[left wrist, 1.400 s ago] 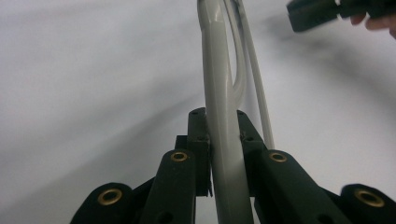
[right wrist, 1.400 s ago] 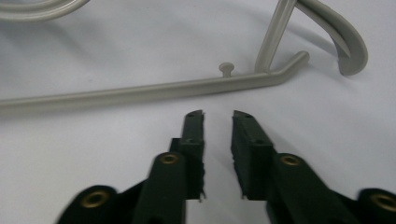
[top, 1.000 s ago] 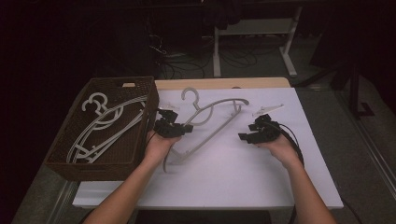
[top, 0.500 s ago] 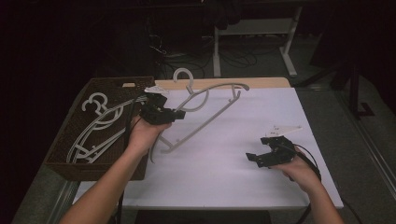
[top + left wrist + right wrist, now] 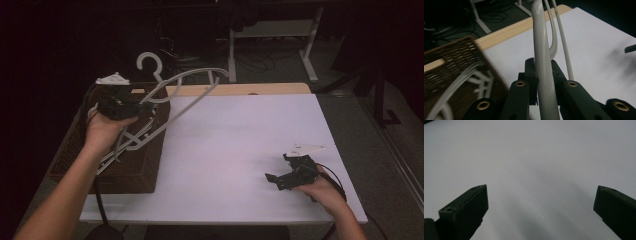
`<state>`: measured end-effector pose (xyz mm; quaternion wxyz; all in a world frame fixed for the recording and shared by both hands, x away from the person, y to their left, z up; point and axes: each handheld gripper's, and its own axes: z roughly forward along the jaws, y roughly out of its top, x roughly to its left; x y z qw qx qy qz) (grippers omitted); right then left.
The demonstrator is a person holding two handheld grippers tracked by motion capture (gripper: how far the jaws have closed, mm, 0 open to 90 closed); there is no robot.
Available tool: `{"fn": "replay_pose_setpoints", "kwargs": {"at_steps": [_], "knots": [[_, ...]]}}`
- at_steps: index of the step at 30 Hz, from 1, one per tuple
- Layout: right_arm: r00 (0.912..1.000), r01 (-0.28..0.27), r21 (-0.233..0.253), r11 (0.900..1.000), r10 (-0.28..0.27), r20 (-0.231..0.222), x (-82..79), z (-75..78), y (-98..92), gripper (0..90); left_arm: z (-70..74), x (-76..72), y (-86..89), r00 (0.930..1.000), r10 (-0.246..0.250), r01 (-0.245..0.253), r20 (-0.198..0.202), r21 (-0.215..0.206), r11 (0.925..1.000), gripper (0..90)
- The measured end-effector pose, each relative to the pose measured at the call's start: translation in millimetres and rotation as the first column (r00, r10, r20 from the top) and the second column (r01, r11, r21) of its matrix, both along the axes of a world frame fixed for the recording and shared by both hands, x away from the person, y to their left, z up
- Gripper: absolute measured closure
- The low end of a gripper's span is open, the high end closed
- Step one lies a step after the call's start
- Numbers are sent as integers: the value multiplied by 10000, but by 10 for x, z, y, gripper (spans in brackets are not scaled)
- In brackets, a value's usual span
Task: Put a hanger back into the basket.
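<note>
- Left gripper [image 5: 142, 107]: jaws clamped on the shoulder bar of a white plastic clothes hanger [image 5: 192, 82]. In the left gripper view the gripper [image 5: 544, 72] has the pale bar [image 5: 541, 62] pinched between the two black jaws, with no gap on either side.
- Hanger: held in the air, clear of the worktop, over the right edge of the basket. From the gripper, its arm runs toward 2 o'clock and its hook [image 5: 149, 64] stands up at about 12 o'clock. Thinner lower bars run alongside the clamped bar in the left gripper view.
- Left hand [image 5: 102, 131]: wrapped around the gripper body, forearm coming in from 7 o'clock.
- Brown wicker basket [image 5: 132, 170]: below the left gripper at the worktop's 9 o'clock edge. More white hangers [image 5: 131, 140] lie inside it; the weave and those hangers [image 5: 456, 82] also show in the left gripper view.
- Right gripper [image 5: 280, 180]: jaws wide apart, nothing between them. In the right gripper view the gripper [image 5: 541, 202] has bare white surface between the two black tips.
- Right hand [image 5: 322, 190]: low over the worktop's 4 o'clock corner, well apart from hanger and basket.
- White worktop [image 5: 240, 145]: bare across its middle; wooden edge strip at 12 o'clock.
</note>
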<state>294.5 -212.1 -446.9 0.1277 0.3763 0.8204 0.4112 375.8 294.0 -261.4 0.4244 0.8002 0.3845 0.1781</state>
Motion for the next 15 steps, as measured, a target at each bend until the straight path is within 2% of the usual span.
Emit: {"fn": "replay_pose_setpoints", "kwargs": {"at_steps": [4, 7, 12, 15], "knots": [[9999, 139, -87, 9999, -140, -89, 15, -23, -10, 0, 4, 4, 427, 9985, 544, -542, 28, -370, 9978, 813], [9996, 229, -117, 9997, -231, -137, 21, -34, -17, 0, -38, -9, 708, 9963, 864, -861, 40, -452, 9953, 814], [9991, 381, -165, 9991, -383, -157, 32, -46, -33, 0, -160, -38, 1129, 9923, 1236, -1236, -25, -163, 9922, 813], [9987, 484, -168, 9987, -487, -173, 39, -50, -40, 0, -236, -72, 1342, 9894, 1445, -1447, -172, -136, 9894, 813]]}}
